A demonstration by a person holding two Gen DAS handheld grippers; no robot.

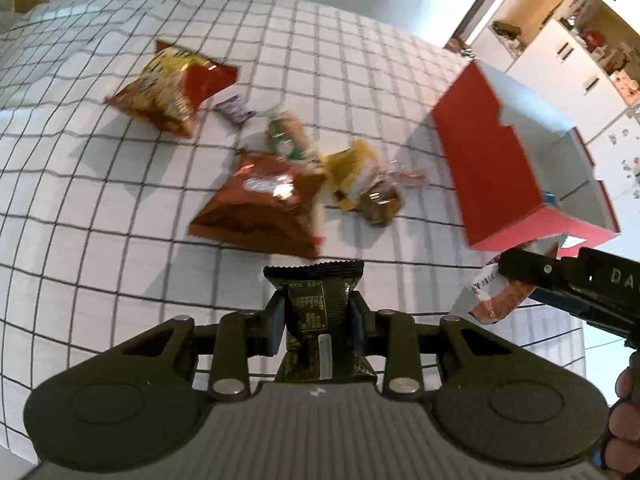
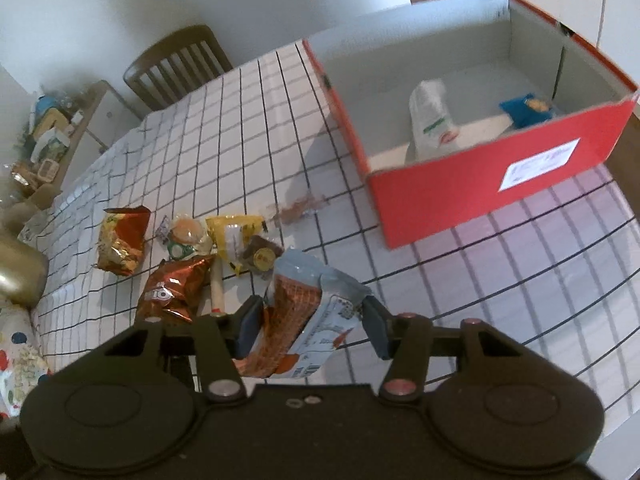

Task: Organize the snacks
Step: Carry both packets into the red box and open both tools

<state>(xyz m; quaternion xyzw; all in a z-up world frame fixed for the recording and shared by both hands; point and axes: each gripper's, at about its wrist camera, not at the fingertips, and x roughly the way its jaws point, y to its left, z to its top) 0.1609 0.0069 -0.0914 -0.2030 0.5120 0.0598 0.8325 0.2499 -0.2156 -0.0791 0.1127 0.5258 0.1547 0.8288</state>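
Note:
My left gripper (image 1: 316, 320) is shut on a dark, gold-printed snack packet (image 1: 314, 284), held above the checked tablecloth (image 1: 100, 184). My right gripper (image 2: 312, 320) is shut on a light-blue and orange wafer packet (image 2: 316, 304), also lifted; the left wrist view shows this gripper (image 1: 520, 276) beside the red box (image 1: 488, 168). The open red box (image 2: 480, 196) holds a white packet (image 2: 432, 120) and a blue packet (image 2: 528, 110). Loose on the cloth lie a red-yellow chip bag (image 1: 172, 84), a brown-red bag (image 1: 260, 208), a yellow packet (image 1: 348, 172) and a round cookie (image 1: 380, 202).
A wooden chair (image 2: 176, 68) stands at the table's far side. A cluttered low shelf (image 2: 48, 136) is at the left. White cabinets (image 1: 560, 52) stand behind the box. A person's hand (image 1: 624, 412) grips the right tool. A purple candy (image 1: 234, 110) lies by the chip bag.

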